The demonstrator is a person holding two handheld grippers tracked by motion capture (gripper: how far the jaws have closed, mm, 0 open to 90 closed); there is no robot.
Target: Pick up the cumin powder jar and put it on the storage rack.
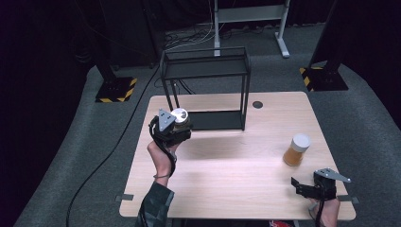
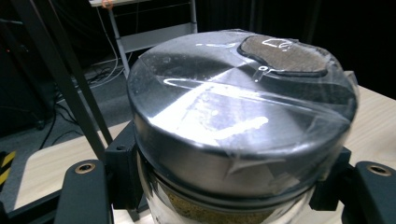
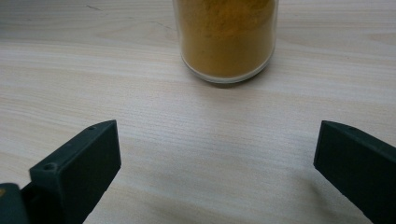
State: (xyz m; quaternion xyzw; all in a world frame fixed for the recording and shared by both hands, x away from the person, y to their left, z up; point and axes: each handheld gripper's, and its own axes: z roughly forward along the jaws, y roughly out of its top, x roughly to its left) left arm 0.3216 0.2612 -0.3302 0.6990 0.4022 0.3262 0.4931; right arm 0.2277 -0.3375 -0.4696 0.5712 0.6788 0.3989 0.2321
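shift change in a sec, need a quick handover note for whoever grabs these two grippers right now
Left gripper: shut on the silver-lidded glass jar, held off the table beside the black metal two-tier rack.
Right gripper: open, holding nothing, low over the light wooden table at its near right corner, jaws facing the white-lidded glass jar of orange powder.
Done: first jar gripped and lifted.
Left: probably set it on the rack, then pick up the orange-powder jar, which stands upright on the table, untouched.

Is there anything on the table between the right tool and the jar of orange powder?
No. In the right gripper view, only bare wooden table lies between the open right tool and the jar of orange powder.
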